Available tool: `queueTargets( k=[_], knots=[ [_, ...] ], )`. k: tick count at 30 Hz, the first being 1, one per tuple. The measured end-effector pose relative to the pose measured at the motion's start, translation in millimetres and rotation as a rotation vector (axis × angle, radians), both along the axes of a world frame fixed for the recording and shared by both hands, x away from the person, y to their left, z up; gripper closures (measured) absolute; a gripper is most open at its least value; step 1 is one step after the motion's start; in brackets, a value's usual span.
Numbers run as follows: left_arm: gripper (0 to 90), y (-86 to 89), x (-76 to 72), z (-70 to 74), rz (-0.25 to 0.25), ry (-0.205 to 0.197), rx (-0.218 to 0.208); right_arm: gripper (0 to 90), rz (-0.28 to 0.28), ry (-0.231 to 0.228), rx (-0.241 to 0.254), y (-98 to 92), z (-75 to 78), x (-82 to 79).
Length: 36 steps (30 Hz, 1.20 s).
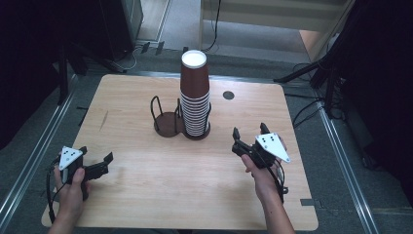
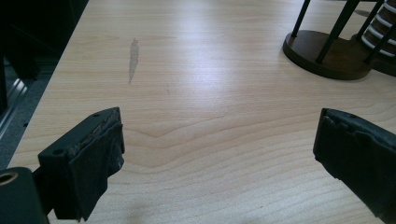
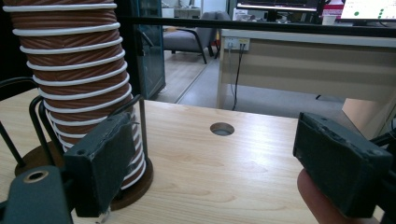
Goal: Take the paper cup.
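Wooden table, left claw wide and empty, right claw wide, empty, near cup stack

- One tabletop is carrying everything — a single pale wooden surface.
- One stack of brown paper cups is standing on it; the separate cups are too tightly nested for counting exactly.
- One wire cup holder with two round bases is sitting there — one base empty, one holding the stack.
- One round hole is showing in the tabletop.
- Two hand-held grippers are resting near the front edge: the left hand-held gripper and the right hand-held gripper.
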<state>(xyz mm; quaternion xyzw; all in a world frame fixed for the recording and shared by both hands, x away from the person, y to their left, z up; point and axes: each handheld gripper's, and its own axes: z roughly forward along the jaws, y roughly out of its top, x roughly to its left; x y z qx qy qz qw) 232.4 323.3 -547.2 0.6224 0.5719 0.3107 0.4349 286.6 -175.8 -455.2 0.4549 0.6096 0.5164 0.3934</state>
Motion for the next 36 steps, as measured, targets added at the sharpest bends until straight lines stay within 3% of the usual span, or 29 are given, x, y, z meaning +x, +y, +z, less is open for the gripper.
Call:
queueTargets(
  k=[11, 36],
  knots=[
    [2.6, -0.4, 0.1, 0.1, -0.004, 0.000, 0.003, 12.5, 0.039, -0.005, -0.017, 20.3, 5.5, 6.5],
    [2.6, -1.4, 0.5, 0.0, -0.014, -0.001, 0.010, 11.7, 0.104, -0.013, 0.000, 58.7, 16.2, 20.3]
  ],
)
